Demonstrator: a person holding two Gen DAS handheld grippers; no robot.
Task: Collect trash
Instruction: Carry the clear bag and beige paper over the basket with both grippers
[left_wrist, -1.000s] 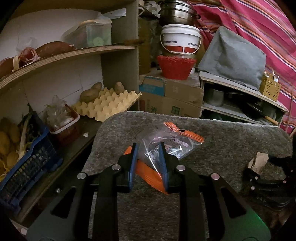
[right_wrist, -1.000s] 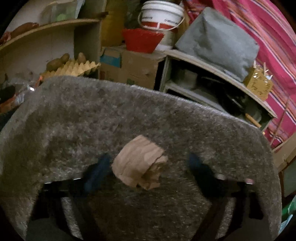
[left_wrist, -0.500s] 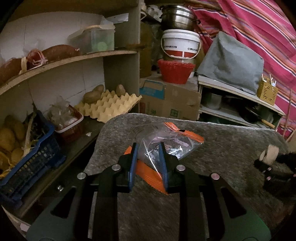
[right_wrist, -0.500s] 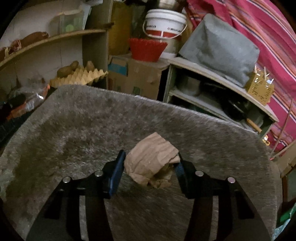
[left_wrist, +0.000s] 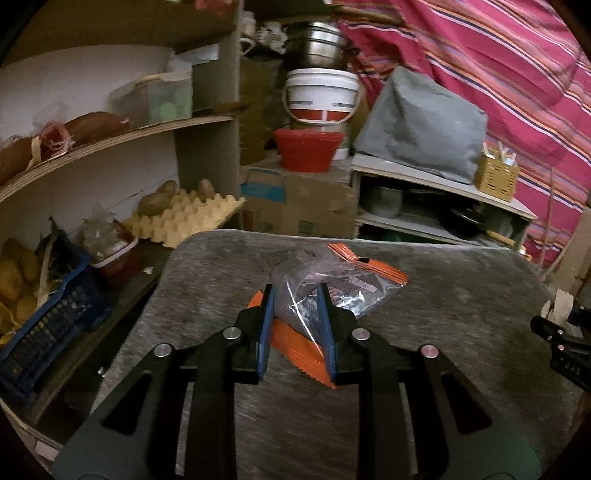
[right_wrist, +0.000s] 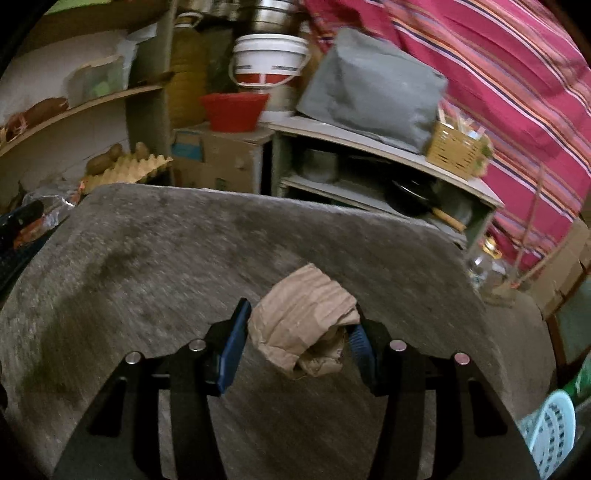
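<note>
Right gripper (right_wrist: 295, 345) has closed in over the last second: my fingers now clench the crumpled brown paper (right_wrist: 304, 328), low centre of the right view, apparently lifted off the grey table (right_wrist: 147, 258). Left gripper (left_wrist: 294, 325) still pinches the clear-and-orange wrapper (left_wrist: 332, 291), mid-frame. Both hands loaded, I reckon; the pale blue basket (right_wrist: 552, 432), lower right, looks like the drop.

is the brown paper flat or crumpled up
Crumpled. The brown paper is a wrinkled, bunched wad with folded-under edges, sitting between the right gripper fingers above the grey felt mat.
</note>
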